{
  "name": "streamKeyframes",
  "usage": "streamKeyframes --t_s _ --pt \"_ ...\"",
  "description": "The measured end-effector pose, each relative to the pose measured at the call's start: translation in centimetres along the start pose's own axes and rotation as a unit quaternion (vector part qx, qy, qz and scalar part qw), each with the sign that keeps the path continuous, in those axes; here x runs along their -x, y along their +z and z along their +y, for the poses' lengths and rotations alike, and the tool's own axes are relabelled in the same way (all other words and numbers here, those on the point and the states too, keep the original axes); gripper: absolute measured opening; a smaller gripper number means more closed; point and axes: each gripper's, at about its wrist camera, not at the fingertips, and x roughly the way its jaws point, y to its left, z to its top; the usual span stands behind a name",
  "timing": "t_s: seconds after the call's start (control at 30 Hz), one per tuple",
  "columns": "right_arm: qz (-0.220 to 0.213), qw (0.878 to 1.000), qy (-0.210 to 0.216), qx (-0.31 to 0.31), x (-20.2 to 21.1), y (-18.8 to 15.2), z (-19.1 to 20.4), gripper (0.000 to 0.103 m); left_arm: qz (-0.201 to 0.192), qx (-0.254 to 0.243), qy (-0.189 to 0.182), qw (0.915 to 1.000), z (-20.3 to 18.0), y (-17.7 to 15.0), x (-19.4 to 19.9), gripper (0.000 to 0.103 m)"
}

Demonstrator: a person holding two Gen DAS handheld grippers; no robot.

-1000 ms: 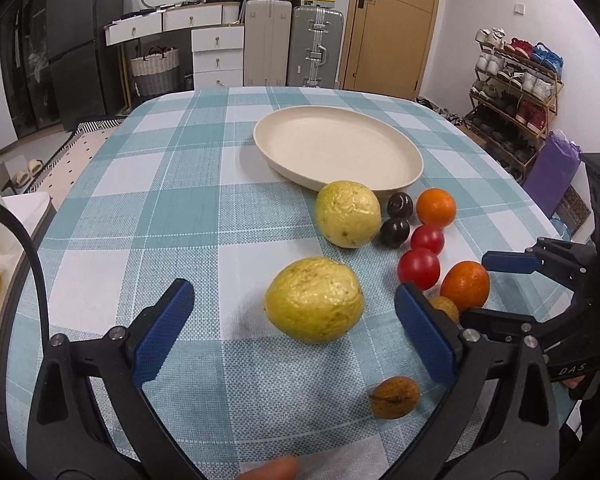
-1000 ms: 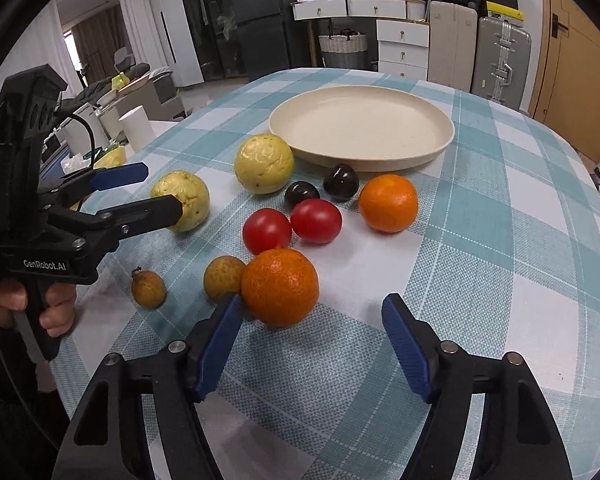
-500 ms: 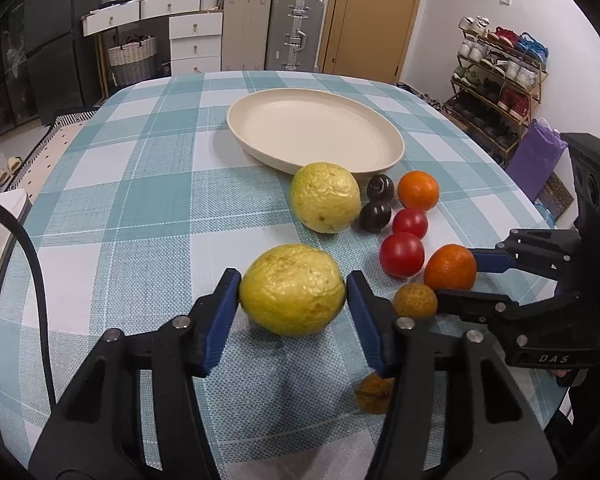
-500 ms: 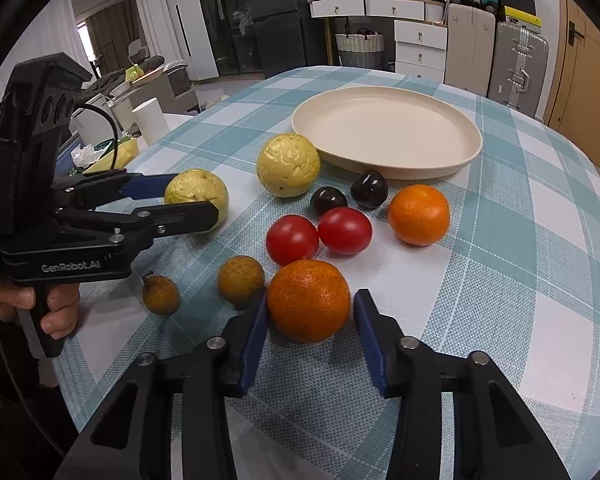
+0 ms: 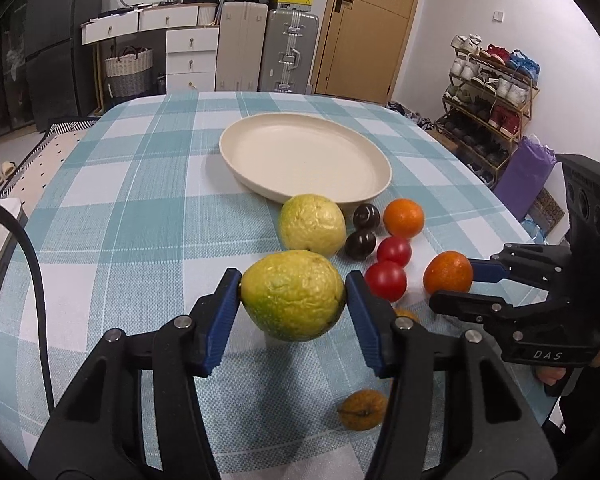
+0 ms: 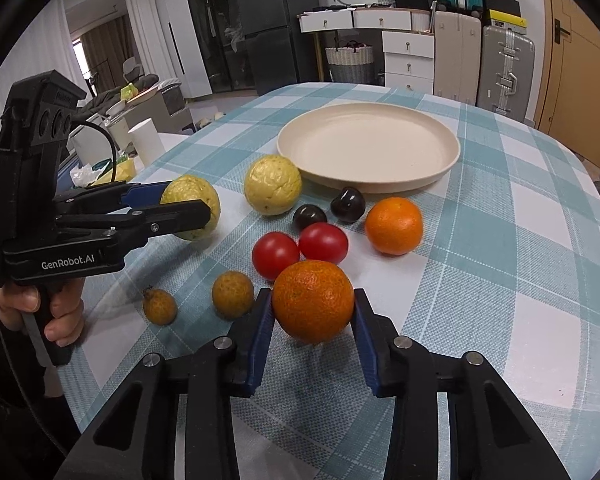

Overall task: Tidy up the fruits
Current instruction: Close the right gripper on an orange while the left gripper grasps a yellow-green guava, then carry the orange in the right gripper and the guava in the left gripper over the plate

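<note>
Left gripper [image 5: 293,296] is clamped on a yellow-green guava [image 5: 293,295] at centre of the left view, blue pads pressing both sides, fruit lifted off the checked tablecloth [image 5: 140,208] w/ its shadow below. Right gripper [image 6: 313,308] is closed on an orange [image 6: 313,301], lower centre of the right view – pads tight on both sides, also raised.

Counts, right view: 2 guavas, incl. the held one; the 2nd guava [image 6: 273,190] sits just left of the plate. 2 oranges – the 2nd orange [image 6: 394,226] is right of centre. 2 tomatoes [image 6: 323,242], touching. 2 dark plums [image 6: 348,204] near the plate rim. 2 small brown fruits [image 6: 233,294] at lower left. 1 cream plate [image 6: 448,160], upper centre, nothing on it. A hand [image 6: 40,308] at far left grips the left tool's handle.
</note>
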Motion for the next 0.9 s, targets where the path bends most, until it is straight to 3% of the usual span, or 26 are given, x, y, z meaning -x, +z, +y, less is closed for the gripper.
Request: streamKeyframes --t_s 0.53,0.9 --pt "-0.033 0.999 -0.009 -0.036 0.6 2.0 -2.0 0.039 -0.059 0.010 -0.010 0.9981 0.5 3.0 1.5 0.051" --pt "-0.056 0.997 -0.021 -0.048 0.9 4.5 -3.3 0.039 -0.076 0.003 -0.010 0.9970 0.4 5.9 -0.1 0.051"
